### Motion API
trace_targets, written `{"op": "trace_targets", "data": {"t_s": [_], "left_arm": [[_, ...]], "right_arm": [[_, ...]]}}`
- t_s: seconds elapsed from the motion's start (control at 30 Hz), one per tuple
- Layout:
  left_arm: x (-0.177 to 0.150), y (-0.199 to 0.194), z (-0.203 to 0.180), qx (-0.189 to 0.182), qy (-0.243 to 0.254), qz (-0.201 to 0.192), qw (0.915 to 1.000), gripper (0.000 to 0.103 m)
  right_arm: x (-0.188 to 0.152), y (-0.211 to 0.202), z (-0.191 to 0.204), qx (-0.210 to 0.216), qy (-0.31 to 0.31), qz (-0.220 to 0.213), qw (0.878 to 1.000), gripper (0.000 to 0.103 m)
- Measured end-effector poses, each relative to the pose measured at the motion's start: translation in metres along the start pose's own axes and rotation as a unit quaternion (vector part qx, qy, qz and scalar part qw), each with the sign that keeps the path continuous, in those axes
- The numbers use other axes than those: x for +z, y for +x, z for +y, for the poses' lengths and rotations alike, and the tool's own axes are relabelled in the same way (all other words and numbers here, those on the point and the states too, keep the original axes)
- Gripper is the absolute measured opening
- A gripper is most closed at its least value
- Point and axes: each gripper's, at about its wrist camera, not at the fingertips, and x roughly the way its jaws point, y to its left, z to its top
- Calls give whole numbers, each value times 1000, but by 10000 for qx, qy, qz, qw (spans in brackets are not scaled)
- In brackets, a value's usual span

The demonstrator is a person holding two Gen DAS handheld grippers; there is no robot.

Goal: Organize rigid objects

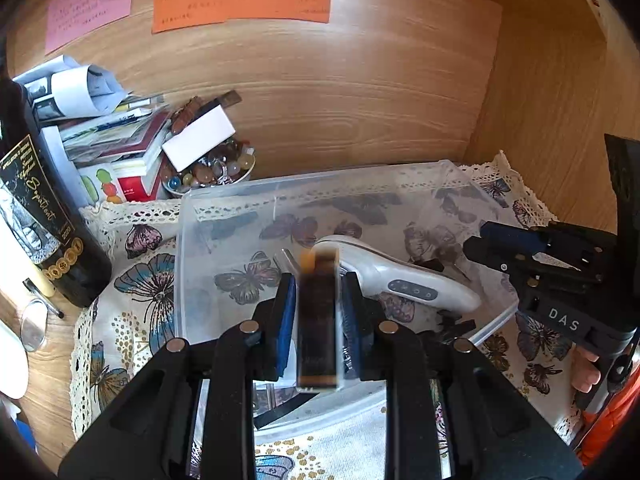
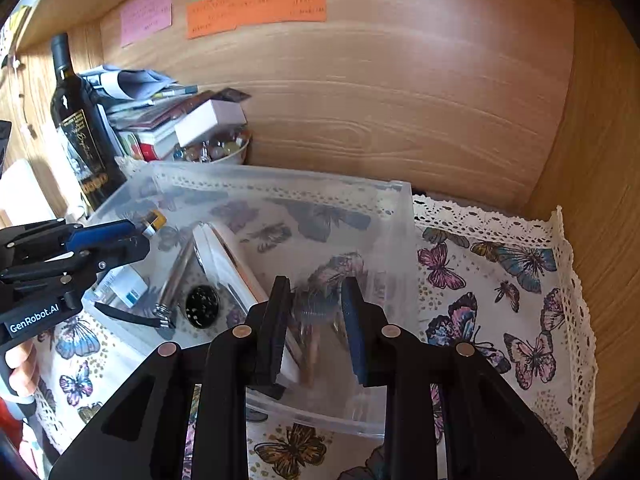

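1. The fingers [image 1: 289, 308] of the left gripper [image 1: 318, 312] are clenching a slim dark amber-tinted box [image 1: 319, 320], holding it upright and above the clear plastic bin [image 1: 188, 240], probably so that it can be lowered straight in.
2. The fingers [image 2: 276, 320] of the right gripper [image 2: 316, 324] are standing apart with nothing solid between them; they are hovering at the bin's near right corner, and whether they are touching its wall I cannot tell.
3. Inside the bin a white handheld device [image 1: 400, 280] with a row of buttons is lying on its side, and the right wrist view is also showing a metal tube [image 2: 176, 276], a round black disc [image 2: 202, 306] and a small white-and-blue carton [image 2: 124, 284], so the sorting is looking well under way.
4. The bin is sitting on a butterfly-print cloth [image 2: 500, 280] with a lace edge, which is covering the wooden worktop [image 1: 36, 392].
5. Wood-grain panels are closing in the back and the right, making this look like a desk alcove; pink, green and orange paper notes [image 1: 240, 0] are sticking to the back panel.
6. At the left a dark wine bottle [image 1: 40, 216], a heap of books and papers [image 1: 112, 136] and a bowl of glass beads [image 1: 212, 172] are crowding the corner.
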Motion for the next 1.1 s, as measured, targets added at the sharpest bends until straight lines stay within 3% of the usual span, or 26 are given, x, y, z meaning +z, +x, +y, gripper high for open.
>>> {"op": "trace_targets", "data": {"t_s": [0.3, 0.37, 0.53, 0.67, 0.77, 1.0, 1.1], "left_arm": [[1, -27, -3, -77, -58, -279, 9996, 31], [0, -41, -7, -92, -38, -441, 9990, 37], [-2, -77, -18, -175, 42, -835, 9963, 39], [-7, -112, -25, -133, 50, -1251, 9920, 55], [-13, -135, -29, -102, 46, -1522, 9883, 61], [-30, -178, -41, 19, 83, -2009, 9796, 82], [-39, -192, -48, 107, 154, -2190, 9755, 90]], "right_arm": [[5, -25, 9, -45, -84, -331, 9994, 33], [7, -40, 13, -30, -91, -527, 9986, 38], [8, -87, 23, 44, -63, -1147, 9934, 50], [3, -120, 31, 43, -57, -1581, 9874, 65], [-3, -143, 39, -62, -84, -1897, 9818, 78], [-19, -180, 50, -90, -5, -2336, 9723, 89], [-26, -193, 52, -97, 81, -2466, 9690, 99]]}}
